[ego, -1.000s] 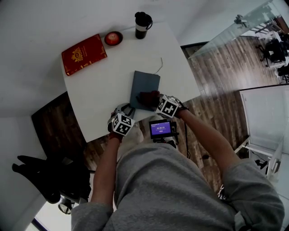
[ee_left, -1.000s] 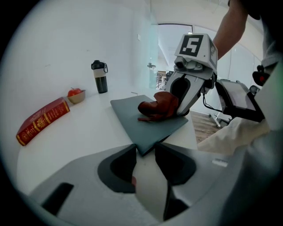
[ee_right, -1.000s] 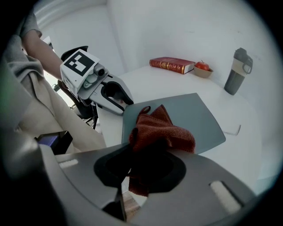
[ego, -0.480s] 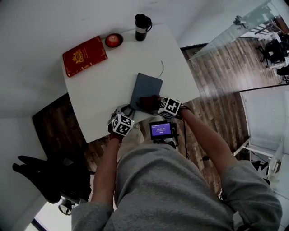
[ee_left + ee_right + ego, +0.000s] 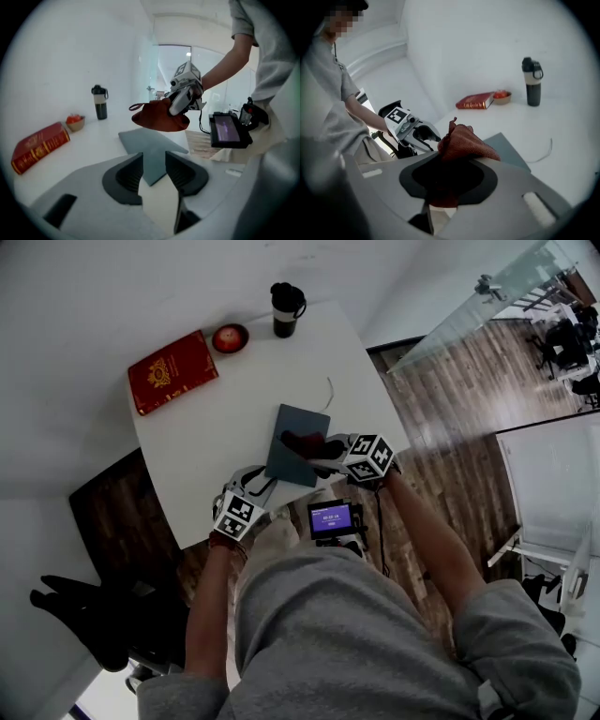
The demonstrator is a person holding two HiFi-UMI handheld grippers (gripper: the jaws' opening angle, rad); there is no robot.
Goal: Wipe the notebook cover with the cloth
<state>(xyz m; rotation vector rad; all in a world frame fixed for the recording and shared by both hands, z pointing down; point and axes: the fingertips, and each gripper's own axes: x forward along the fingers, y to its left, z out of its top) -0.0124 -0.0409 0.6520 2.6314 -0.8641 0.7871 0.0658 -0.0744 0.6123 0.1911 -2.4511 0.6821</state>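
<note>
Notebooks: one (image 5: 300, 420), slate-grey, shut, lying flat near the table's (image 5: 216, 456) front edge. One rust-red cloth (image 5: 159, 118), bunched, is clamped in the right gripper (image 5: 454, 161) just over the cover, hiding part of it. The left gripper (image 5: 153, 159) is opening and grips nothing. One red book (image 5: 172, 371), one bowl (image 5: 230, 337) and one bottle (image 5: 284, 307) sit far back; the bowl's red contents are unclear.

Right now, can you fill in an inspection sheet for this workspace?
Surface: white table, no marks seen.
Job's things: grey notebook lies flat near the front edge; red-brown cloth held over it.
Clutter: red book, small bowl, dark bottle at the far side.
Grippers: left gripper fingers opening, nothing between them; right gripper shut on the cloth.
Cables: thin cord beside the notebook.
Surroundings: wood floor, glass partition, small screen by the person.
</note>
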